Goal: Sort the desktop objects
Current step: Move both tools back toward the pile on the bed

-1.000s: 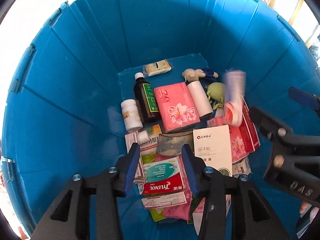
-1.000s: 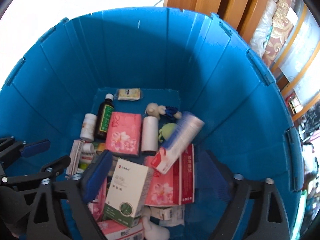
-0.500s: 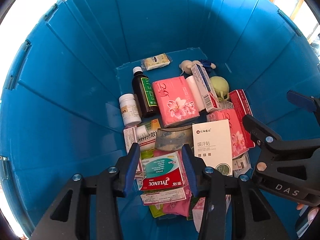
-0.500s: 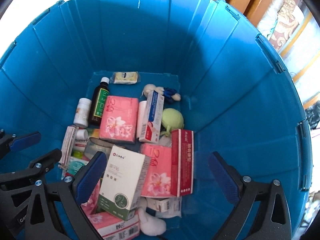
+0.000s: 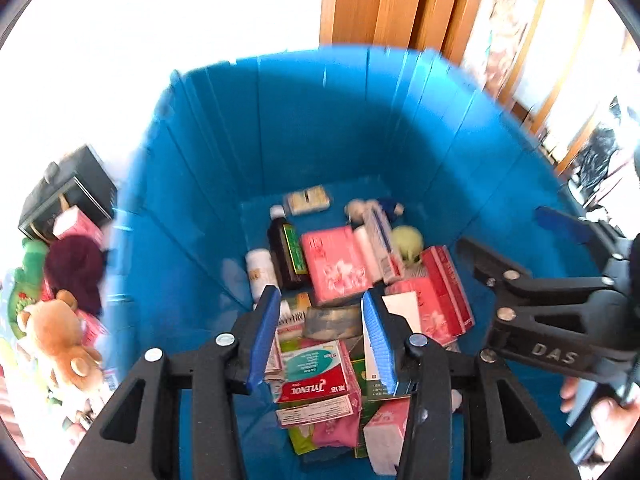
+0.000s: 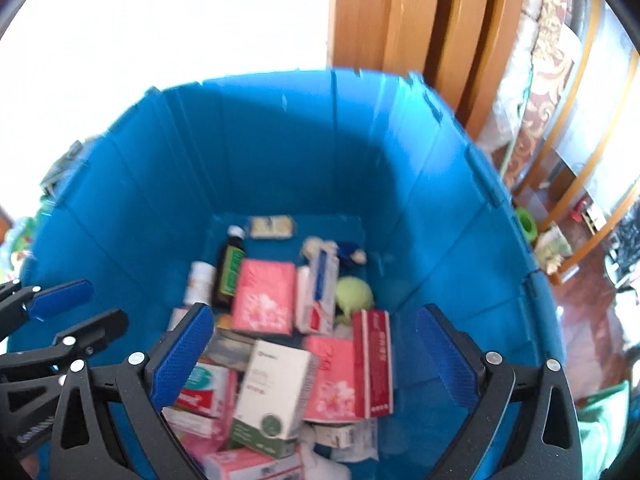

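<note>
A deep blue bin (image 5: 320, 128) (image 6: 280, 152) holds a heap of small goods. Among them are a pink tissue pack (image 5: 336, 264) (image 6: 262, 300), a brown syrup bottle (image 5: 288, 256) (image 6: 230, 268), a white pill bottle (image 5: 260, 272), a Tylenol box (image 5: 316, 376), a white-and-green box (image 6: 274, 392), a red box (image 5: 444, 284) (image 6: 374, 364) and a long white-and-red box (image 5: 380, 240) (image 6: 322, 284). My left gripper (image 5: 319, 300) hangs above the heap, partly open, holding nothing. My right gripper (image 6: 314, 316) is wide open and empty, over the bin's right side.
Left of the bin lie plush toys (image 5: 56, 340), a dark red bundle (image 5: 76, 268) and a black box (image 5: 68, 196). Wooden door frames (image 6: 400, 12) rise behind the bin. A person's hand (image 5: 600, 404) holds the right gripper's handle.
Both grippers have risen and drawn back, so the bin's rim and surroundings show. The long white-and-red box fell and settled beside the pink pack. Neither jaw gap changed.
</note>
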Available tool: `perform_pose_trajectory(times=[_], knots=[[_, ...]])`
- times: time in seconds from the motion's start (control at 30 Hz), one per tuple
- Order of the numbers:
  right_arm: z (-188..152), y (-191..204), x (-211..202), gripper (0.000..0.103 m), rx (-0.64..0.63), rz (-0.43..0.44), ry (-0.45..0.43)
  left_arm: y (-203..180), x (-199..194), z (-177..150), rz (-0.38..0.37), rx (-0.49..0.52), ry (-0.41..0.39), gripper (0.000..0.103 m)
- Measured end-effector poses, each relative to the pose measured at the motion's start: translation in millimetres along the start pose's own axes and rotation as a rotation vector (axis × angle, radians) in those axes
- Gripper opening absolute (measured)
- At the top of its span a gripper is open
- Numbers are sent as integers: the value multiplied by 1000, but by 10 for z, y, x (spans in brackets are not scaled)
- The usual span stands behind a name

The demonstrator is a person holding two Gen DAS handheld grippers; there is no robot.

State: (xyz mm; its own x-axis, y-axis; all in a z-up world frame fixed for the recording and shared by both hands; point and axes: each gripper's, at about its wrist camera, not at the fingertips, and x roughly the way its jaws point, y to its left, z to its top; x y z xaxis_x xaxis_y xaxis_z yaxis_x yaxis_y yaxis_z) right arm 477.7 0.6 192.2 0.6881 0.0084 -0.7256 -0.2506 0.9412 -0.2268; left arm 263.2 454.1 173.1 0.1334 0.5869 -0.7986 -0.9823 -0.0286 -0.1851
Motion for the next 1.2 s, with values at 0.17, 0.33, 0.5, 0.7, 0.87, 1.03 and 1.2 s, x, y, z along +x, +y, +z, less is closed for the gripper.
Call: perform_pose_trajectory(times=[0.17, 0.33, 0.5, 0.7, 0.87, 1.03, 1.2], knots=[[-13, 350, -520, 103, -29, 33, -128, 329, -772, -153, 23, -33, -208, 42], [-162, 791, -1056, 103, -50, 112, -266, 943, -1471, -634, 71, -135, -452, 61], [-382, 1303, -1466, 103, -59, 227, -377, 1642, -1921, -1259, 202, -223, -620, 64], [-639, 1991, -1718, 103, -78, 387, -445, 2551, -2021, -2035, 341, -398, -631, 64], [-811, 2619, -1671, 103, -112, 447, -431, 3156, -1797, -2705, 484, -510, -562, 64], [-994, 3169, -1472, 103, -162, 460, -394, 3650, -1376, -3300, 494, -609, -425, 64], [-1236, 3507, -991, 103, -156, 456, -237, 3833, -948, -3762, 439, -653, -310, 64]])
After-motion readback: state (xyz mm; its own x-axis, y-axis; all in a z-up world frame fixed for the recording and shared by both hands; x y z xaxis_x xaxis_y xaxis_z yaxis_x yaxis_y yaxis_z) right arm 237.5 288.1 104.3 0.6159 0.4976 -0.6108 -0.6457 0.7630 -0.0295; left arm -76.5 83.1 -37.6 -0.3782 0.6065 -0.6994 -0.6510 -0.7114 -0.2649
